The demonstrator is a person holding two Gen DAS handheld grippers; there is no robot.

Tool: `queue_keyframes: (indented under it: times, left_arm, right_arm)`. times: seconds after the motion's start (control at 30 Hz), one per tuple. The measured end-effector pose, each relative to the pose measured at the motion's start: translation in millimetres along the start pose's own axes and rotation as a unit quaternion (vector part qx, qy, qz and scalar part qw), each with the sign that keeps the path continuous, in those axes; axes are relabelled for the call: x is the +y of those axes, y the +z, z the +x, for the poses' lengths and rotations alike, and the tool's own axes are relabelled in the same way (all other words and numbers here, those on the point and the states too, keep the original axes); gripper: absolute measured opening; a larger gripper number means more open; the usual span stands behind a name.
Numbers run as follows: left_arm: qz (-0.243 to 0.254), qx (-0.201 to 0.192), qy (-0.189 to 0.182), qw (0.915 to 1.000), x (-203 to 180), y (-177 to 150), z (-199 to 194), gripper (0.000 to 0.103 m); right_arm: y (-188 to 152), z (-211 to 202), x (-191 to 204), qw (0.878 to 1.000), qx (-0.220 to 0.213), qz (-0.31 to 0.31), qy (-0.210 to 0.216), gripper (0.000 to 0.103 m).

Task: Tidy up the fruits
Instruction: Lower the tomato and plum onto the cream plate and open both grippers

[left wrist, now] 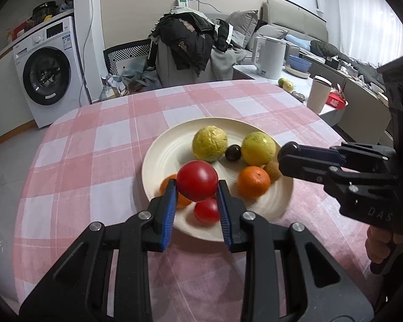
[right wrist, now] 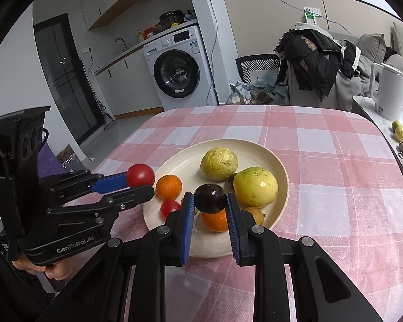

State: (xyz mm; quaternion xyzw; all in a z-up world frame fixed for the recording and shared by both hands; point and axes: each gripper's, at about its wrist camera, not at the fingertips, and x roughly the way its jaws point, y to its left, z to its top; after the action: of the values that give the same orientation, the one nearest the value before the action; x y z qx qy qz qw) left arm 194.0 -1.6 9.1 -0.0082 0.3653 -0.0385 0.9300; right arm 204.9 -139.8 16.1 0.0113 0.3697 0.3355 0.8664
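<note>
Here, two wrist views over a table (left wrist: 99,145) spread with a pink-and-white checked cloth. The left tongs (left wrist: 197,187) are clamped on a large red tomato (left wrist: 197,180), its sides pressed by the blue pads (left wrist: 170,204), and hold it above the cream plate (left wrist: 164,158), over the plate's 7 o'clock sector in the left wrist view. The right tongs (right wrist: 210,201) are clamped on a dark, glossy round fruit (right wrist: 210,198), held over the plate's 6 o'clock part in the right wrist view. In the left wrist view the right tongs enter from 3 o'clock, their tips at the plate's right rim; what they grip is hidden there.

On the plate, left wrist view: a rough yellow-green fruit (left wrist: 209,143) at 12 o'clock; a smoother yellow fruit (left wrist: 258,148) at 2 o'clock; a small dark fruit (left wrist: 233,152) between them; an orange (left wrist: 254,182) at 4 o'clock, with a small brown fruit (left wrist: 272,170) just beside it; a small red tomato (left wrist: 206,210) at 6 o'clock; a second orange (left wrist: 181,201), partly hidden behind the left pad, at 8 o'clock.

Background: washing machine (left wrist: 48,69) at 10 o'clock; white kettle (left wrist: 268,56) at 1 o'clock; a chair heaped with dark clothes (left wrist: 193,37) at 12 o'clock. A hand (right wrist: 51,268) grips the left tool's handle.
</note>
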Motion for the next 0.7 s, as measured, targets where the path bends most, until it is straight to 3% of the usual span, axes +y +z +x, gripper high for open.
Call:
queue_keyframes:
  times: [0.7]
  left_arm:
    - [-0.002,0.024,0.005,0.9997,16.5,17.7,56.1,0.026]
  right_arm:
    - [18.5,37.8,-4.5,1.000,0.029,0.005,0.002,0.024]
